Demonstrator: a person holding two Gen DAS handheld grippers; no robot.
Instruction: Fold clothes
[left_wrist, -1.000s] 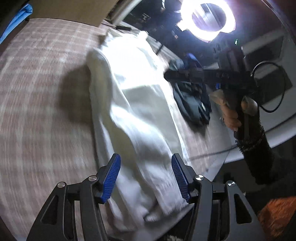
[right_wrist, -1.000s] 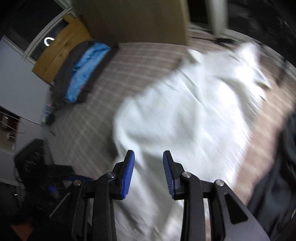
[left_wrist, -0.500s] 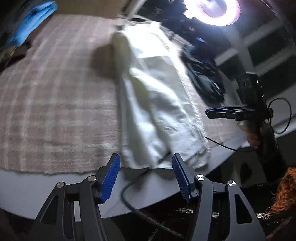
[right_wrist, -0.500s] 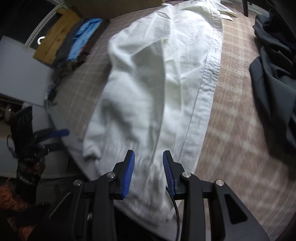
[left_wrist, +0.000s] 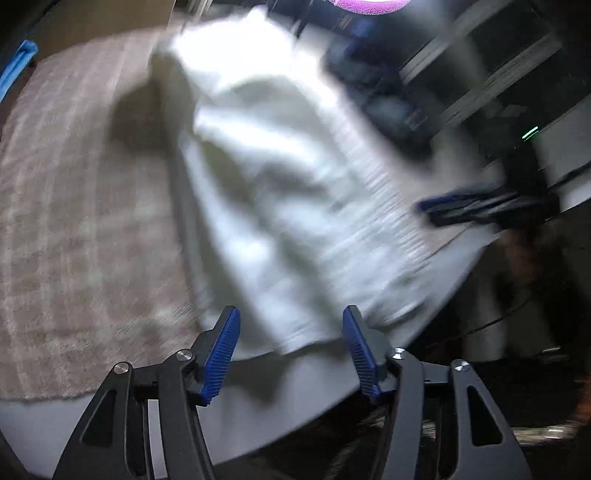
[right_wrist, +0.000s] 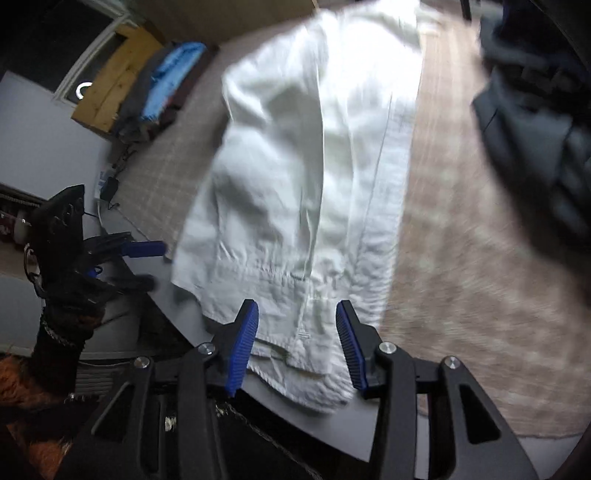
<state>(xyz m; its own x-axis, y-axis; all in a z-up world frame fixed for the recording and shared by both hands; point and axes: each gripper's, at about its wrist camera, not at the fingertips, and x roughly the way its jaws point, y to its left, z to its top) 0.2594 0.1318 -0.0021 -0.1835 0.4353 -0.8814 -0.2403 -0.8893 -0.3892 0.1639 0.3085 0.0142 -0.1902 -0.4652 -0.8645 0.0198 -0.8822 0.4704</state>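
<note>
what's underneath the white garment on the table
The white garment lies on a checked pinkish cloth, its near hem overhanging onto the bare grey table. Anything beneath its middle is covered.

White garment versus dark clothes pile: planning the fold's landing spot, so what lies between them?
Right wrist view: only bare plaid cloth separates the white garment from the dark clothes.

Garment (right_wrist: 306, 177) lies lengthwise on plaid cloth (right_wrist: 454, 280) covering table (right_wrist: 325, 424), its near end overhanging the cloth edge. Heap of clothes (right_wrist: 535, 122) lies right of it; folded stack (right_wrist: 162, 88) far left
</note>
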